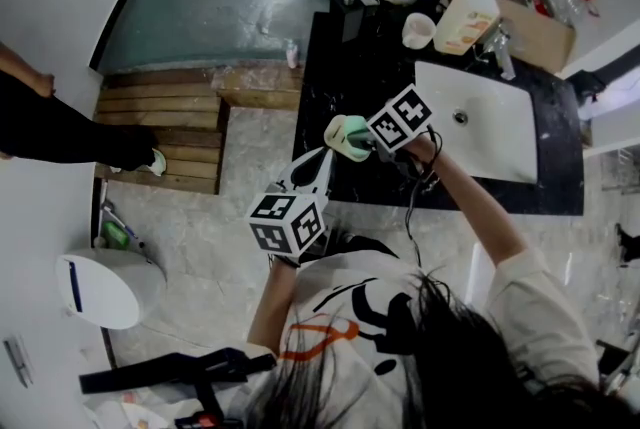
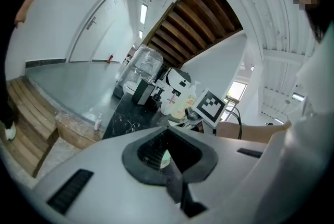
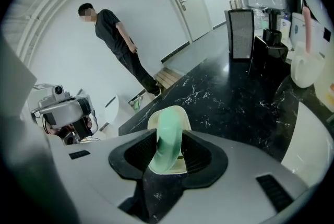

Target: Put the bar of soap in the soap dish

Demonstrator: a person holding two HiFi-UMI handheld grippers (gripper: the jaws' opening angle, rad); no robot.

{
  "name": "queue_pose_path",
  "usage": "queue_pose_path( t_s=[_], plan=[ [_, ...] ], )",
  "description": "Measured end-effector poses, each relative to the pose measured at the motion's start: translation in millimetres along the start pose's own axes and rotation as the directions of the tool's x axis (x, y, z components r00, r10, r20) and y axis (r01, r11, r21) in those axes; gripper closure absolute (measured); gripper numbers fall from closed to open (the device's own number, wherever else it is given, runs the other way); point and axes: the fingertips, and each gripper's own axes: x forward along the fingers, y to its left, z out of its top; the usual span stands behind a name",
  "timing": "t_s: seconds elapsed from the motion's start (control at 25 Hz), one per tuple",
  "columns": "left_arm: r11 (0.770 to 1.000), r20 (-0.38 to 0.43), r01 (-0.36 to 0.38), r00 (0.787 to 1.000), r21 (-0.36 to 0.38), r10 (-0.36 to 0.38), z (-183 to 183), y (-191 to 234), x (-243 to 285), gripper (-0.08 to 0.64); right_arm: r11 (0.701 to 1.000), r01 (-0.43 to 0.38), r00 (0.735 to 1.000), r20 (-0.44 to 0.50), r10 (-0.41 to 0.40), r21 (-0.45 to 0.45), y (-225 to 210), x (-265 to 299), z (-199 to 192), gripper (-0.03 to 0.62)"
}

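Pinching the bar of soap (image 3: 169, 137) on its edge, the right gripper (image 3: 168, 152) has its jaws pressed on the bar's flat faces right over the soap dish (image 3: 156, 122). Released upright like this, the bar could topple past the rim, and the desk (image 3: 224, 97) edge lies close at the dish's 9 o'clock. The left gripper (image 2: 167, 157) hangs with jaws slightly spread, empty.

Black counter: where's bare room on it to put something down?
The widest bare patch of the black counter lies between the soap dispenser at the back and the soap dish near the front edge, beside the sink. Behind the sink it is crowded: cup, bottle, box.
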Motion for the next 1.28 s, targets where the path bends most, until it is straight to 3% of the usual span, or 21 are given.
queue_pose_path(
  t_s=[0.2, 0.36, 0.6, 0.72, 0.8, 1.08, 1.28],
  plan=[
    [1.0, -0.001, 0.004, 1.0, 0.004, -0.004, 0.9, -0.8, 0.3, 0.56, 0.99, 0.092, 0.995, -0.024, -0.095, -0.104, -4.5, -4.2, 1.7, 0.457],
    [1.0, -0.002, 0.004, 1.0, 0.004, -0.004, 1.0, -0.8, 0.0, 0.56, 0.979, 0.114, 0.991, -0.054, -0.125, -0.167, -4.0, -6.5, 1.3, 0.457],
    [1.0, 0.002, 0.002, 1.0, 0.004, -0.002, 2.2, 2.0, -1.3, 0.56, 0.961, 0.158, 0.985, -0.029, -0.169, -0.229, -5.7, -6.8, 7.4, 0.457],
    [1.0, 0.005, -0.001, 1.0, 0.003, 0.001, 2.4, 3.5, -2.6, 0.56, 0.968, 0.138, 0.989, -0.017, -0.144, -0.212, -3.9, -4.7, 7.4, 0.455],
    [1.0, 0.005, -0.002, 1.0, 0.003, 0.002, 2.6, 4.0, -3.1, 0.56, 0.975, 0.118, 0.993, 0.001, -0.119, -0.187, -2.1, -4.3, 8.0, 0.417],
    [1.0, 0.003, -0.002, 1.0, 0.002, 0.002, 3.8, 7.1, -3.4, 0.56, 0.978, 0.134, 0.991, 0.044, -0.129, -0.159, -5.6, -8.4, 12.5, 0.413],
    [1.0, 0.002, 0.004, 1.0, 0.006, -0.004, 4.7, 7.6, -2.2, 0.56, 0.986, 0.103, 0.993, 0.069, -0.094, -0.132, 1.7, -8.5, 15.5, 0.413]
  ],
)
